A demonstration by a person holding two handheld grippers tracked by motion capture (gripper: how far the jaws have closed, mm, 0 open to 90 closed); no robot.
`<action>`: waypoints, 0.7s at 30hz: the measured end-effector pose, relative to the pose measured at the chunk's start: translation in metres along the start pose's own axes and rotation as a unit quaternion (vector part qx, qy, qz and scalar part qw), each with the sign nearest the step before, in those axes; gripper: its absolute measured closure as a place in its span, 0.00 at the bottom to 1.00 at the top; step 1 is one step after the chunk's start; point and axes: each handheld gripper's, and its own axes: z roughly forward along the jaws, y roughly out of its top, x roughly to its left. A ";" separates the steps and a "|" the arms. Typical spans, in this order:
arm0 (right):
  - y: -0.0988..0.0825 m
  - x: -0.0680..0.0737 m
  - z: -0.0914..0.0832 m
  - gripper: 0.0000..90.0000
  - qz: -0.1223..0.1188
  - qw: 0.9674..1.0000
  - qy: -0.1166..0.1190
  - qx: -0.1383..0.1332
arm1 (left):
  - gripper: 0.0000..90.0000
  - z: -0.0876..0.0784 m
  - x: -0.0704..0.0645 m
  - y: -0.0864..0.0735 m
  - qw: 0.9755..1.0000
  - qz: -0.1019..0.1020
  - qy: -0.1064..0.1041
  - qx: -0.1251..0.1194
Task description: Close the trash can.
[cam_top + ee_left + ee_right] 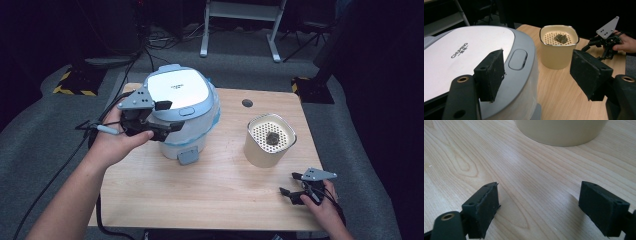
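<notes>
A white appliance (180, 90) with a grey-rimmed lid, shut, stands at the table's back left; in the left gripper view its lid (461, 50) shows a latch button. My left gripper (167, 116) is at its front left side, open, one pad (491, 72) over the lid's edge and nothing gripped. A cream container (260, 150) with a perforated insert stands to the right, a dark lump (273, 138) on the insert. My right gripper (289, 183) is low at the front right, open and empty (539, 192), facing the container's base (561, 132).
The wooden table (210, 190) has a round cable hole (247, 103) near its back edge. A white frame (240, 10) stands on the grey floor behind. A black cable (50, 185) trails off the table's left side.
</notes>
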 end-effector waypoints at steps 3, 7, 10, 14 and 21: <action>0.000 0.000 0.000 0.18 0.000 1.000 0.000 0.000 | 0.32 -0.004 -0.004 -0.006 1.000 0.000 0.001 0.001; 0.000 0.000 0.000 0.18 0.000 1.000 0.000 0.000 | 0.31 -0.012 -0.010 -0.018 1.000 -0.005 0.006 0.003; 0.000 0.000 0.000 0.18 0.000 1.000 0.000 0.000 | 0.31 -0.016 -0.012 -0.023 1.000 -0.005 0.010 0.003; 0.000 0.000 0.000 0.18 0.000 1.000 0.000 0.000 | 0.31 -0.020 -0.014 -0.033 1.000 -0.007 0.017 0.005; 0.000 0.000 0.000 0.18 0.000 1.000 0.000 0.000 | 0.31 -0.020 -0.020 -0.056 1.000 -0.011 0.016 0.006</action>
